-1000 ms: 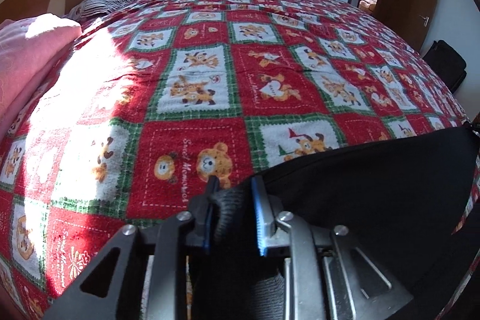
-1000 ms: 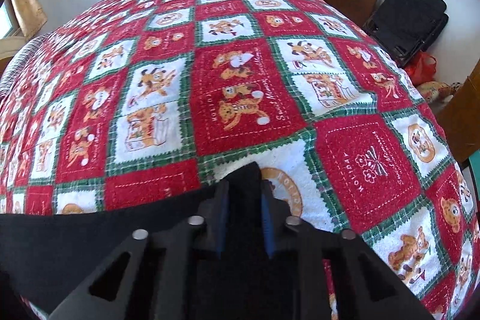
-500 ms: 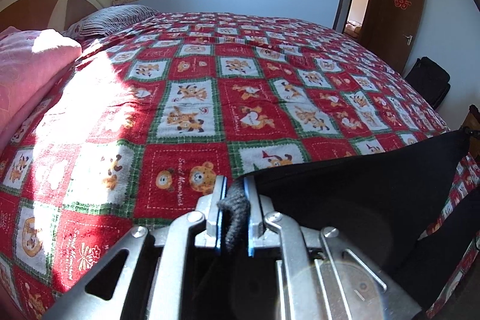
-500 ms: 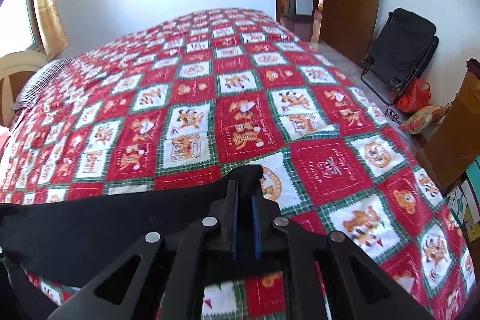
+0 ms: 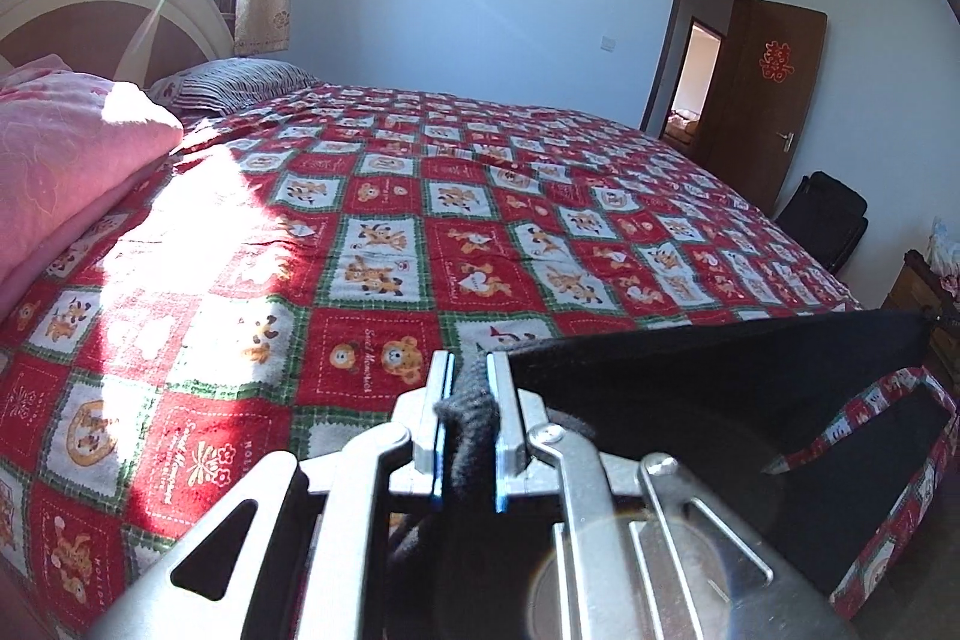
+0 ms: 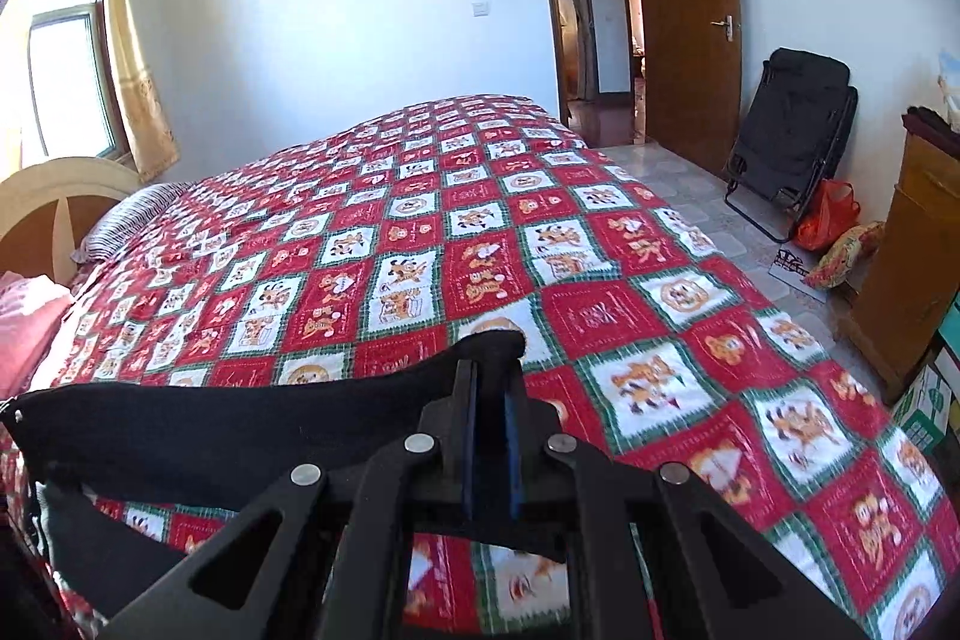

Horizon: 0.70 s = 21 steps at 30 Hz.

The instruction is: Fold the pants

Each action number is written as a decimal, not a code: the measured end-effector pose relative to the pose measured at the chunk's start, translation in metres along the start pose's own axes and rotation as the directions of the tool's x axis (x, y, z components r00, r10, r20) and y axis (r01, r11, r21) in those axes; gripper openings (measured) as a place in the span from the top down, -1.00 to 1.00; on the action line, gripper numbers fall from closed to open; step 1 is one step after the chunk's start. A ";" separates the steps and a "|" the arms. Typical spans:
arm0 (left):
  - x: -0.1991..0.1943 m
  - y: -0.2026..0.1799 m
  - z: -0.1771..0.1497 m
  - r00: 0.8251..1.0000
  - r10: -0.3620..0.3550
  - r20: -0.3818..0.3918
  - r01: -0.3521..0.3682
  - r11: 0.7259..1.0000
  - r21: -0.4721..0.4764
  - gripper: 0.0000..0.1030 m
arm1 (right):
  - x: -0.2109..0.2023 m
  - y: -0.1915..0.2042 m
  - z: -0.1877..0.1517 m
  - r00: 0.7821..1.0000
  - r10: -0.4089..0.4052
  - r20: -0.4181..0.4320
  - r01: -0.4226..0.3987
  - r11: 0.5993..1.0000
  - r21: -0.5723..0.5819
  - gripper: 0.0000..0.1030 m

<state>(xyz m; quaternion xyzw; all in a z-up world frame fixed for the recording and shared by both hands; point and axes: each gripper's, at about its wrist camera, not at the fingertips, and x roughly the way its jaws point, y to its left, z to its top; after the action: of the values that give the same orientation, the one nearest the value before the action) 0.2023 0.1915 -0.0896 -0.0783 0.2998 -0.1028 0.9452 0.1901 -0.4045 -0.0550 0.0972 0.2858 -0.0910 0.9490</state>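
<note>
Left wrist cam first: the left gripper (image 5: 467, 388) has its silver fingers (image 5: 433, 403) pinched on a bunched-up corner of the black pants (image 5: 690, 400), you can see the fabric squished between the blue pads and poking out a bit past them. From there the top edge of the pants runs out taut to the right, and the cloth hangs down below that edge, in front of the near edge of the bed. The far corner of it ends way over at the right side of the frame. Behind all that is the red and green quilt (image 5: 384, 244) with little cartoon animal squares, with a patch of sunlight across its left part, a pink blanket (image 5: 66, 160) piled at the left, a striped pillow (image 5: 240, 82) up by the curved headboard (image 5: 102, 10), and an open brown door (image 5: 762, 100) on the far wall. Right wrist cam: the right gripper (image 6: 489, 388) is black, and its fingers (image 6: 465, 400) are closed on the other corner of the pants (image 6: 210, 430), with a flap of fabric sticking up just above the tips. The black edge stretches off to the left from there, a bit saggy, and more cloth droops below the gripper frame over the quilt (image 6: 600, 250). Off the right side of the bed there's a folded black chair (image 6: 786, 130) leaning on the wall, an orange bag (image 6: 825, 214) beside it, and a wooden cabinet (image 6: 906, 256) at the edge of the frame.
</note>
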 end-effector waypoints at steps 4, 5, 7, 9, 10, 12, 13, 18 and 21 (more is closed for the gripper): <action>-0.015 -0.002 -0.016 1.000 -0.018 0.015 0.018 1.000 0.004 0.77 | -0.023 -0.011 -0.022 1.000 0.011 0.001 -0.011 1.000 0.017 0.86; -0.018 -0.003 -0.020 1.000 -0.019 0.018 0.019 1.000 0.006 0.77 | -0.028 -0.014 -0.028 1.000 0.015 0.002 -0.015 1.000 0.023 0.86; -0.024 -0.003 -0.029 0.999 -0.022 0.023 0.022 1.000 0.014 0.77 | -0.038 -0.019 -0.039 1.000 0.023 0.001 -0.023 0.999 0.032 0.87; -0.030 -0.002 -0.039 0.999 -0.028 0.024 0.028 1.000 0.013 0.77 | -0.045 -0.023 -0.050 1.000 0.024 -0.007 -0.024 0.999 0.039 0.87; -0.031 -0.001 -0.044 0.999 -0.029 0.022 0.029 0.999 0.014 0.77 | -0.047 -0.026 -0.056 1.000 0.025 -0.015 -0.024 0.999 0.042 0.87; -0.035 0.000 -0.056 0.999 -0.031 0.020 0.030 0.999 0.012 0.77 | -0.051 -0.030 -0.069 0.999 0.016 -0.033 -0.015 0.999 0.041 0.87; -0.037 0.001 -0.062 0.999 -0.034 0.020 0.034 0.999 0.005 0.77 | -0.052 -0.032 -0.073 0.999 0.014 -0.038 -0.012 0.999 0.042 0.87; -0.048 0.000 -0.090 0.999 -0.041 0.023 0.041 0.999 0.002 0.77 | -0.056 -0.047 -0.097 0.998 -0.010 -0.066 0.014 0.998 0.061 0.90; -0.051 -0.003 -0.104 1.000 -0.013 0.012 0.012 0.999 0.039 0.77 | -0.055 -0.052 -0.110 0.994 -0.019 -0.105 0.024 0.999 0.049 0.90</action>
<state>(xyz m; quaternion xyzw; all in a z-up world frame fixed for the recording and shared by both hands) 0.1002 0.1918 -0.1446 -0.0624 0.2915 -0.1141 0.9477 0.0757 -0.4222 -0.1213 0.1225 0.3335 -0.1031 0.9291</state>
